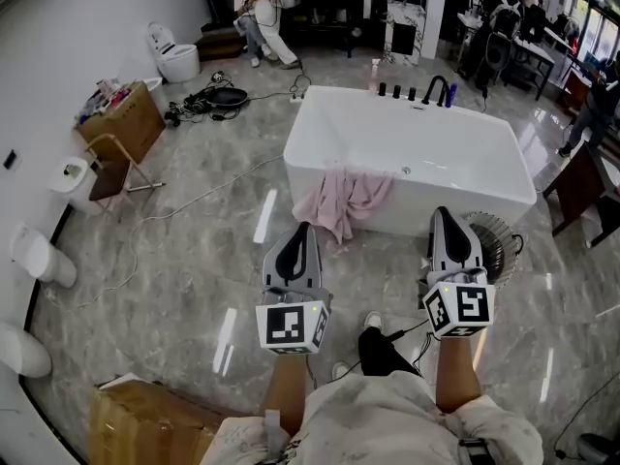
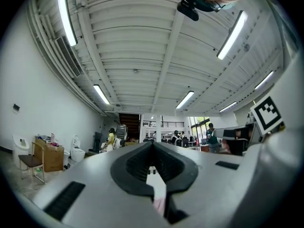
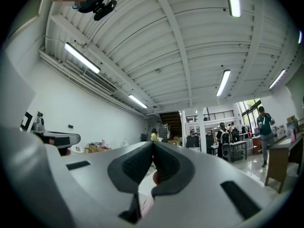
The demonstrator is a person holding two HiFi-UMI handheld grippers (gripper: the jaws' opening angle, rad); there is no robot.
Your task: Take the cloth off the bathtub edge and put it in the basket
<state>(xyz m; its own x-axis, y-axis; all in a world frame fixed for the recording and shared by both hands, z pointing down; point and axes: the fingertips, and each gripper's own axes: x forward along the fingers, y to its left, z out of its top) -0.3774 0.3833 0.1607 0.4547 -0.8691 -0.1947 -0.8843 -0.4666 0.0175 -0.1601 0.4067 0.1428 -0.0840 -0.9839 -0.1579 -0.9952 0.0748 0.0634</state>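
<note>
Pink cloth (image 1: pixel 344 201) is draped over the near rim of the white bathtub (image 1: pixel 417 148), centre of the head view, hanging down the outer wall. I have the 2 grippers low in frame, pointing towards the tub and apart from it. Left gripper (image 1: pixel 303 229): jaws together, nothing between them. Right gripper (image 1: pixel 443 213): same, tips meeting, empty. Wire basket (image 1: pixel 499 245) sits on the floor by the tub's near right corner, partly hidden behind the right gripper.
</note>
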